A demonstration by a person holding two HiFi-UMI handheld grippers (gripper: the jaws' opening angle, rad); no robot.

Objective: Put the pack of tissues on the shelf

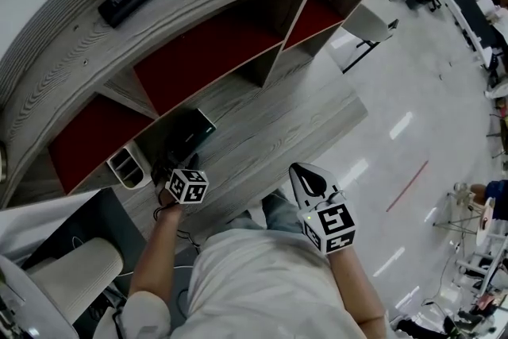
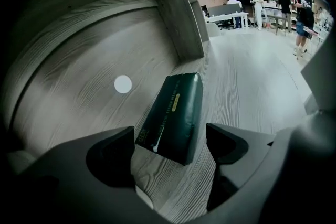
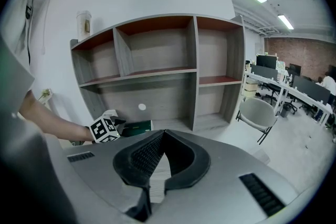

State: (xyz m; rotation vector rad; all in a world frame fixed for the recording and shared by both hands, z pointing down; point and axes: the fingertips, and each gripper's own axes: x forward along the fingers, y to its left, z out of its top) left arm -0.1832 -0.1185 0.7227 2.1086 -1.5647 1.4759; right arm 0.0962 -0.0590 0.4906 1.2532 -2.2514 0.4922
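Right gripper [image 3: 163,132], nearest, is held back from the shelf [image 3: 194,60]. Its ribbed black jaws are closed tip to tip with nothing between them. Left gripper [image 2: 169,138] is down at the bottom board [image 2: 247,86], jaws spread wide, standing either side of the near end of the pack of tissues [image 2: 176,107]; contact cannot be confirmed.

Pack: oblong, dark green, glossy soft wrap. It lies flat and skewed on the board's left part, far end towards an upright divider [image 2: 181,23].

Shelf: grey wood-grain panels, red surfaces in the upper bays, a white round disc [image 2: 123,84] on the back panel.

Open board runs right of the pack to the front edge. A grey chair [image 3: 259,113] stands off the shelf's right end.
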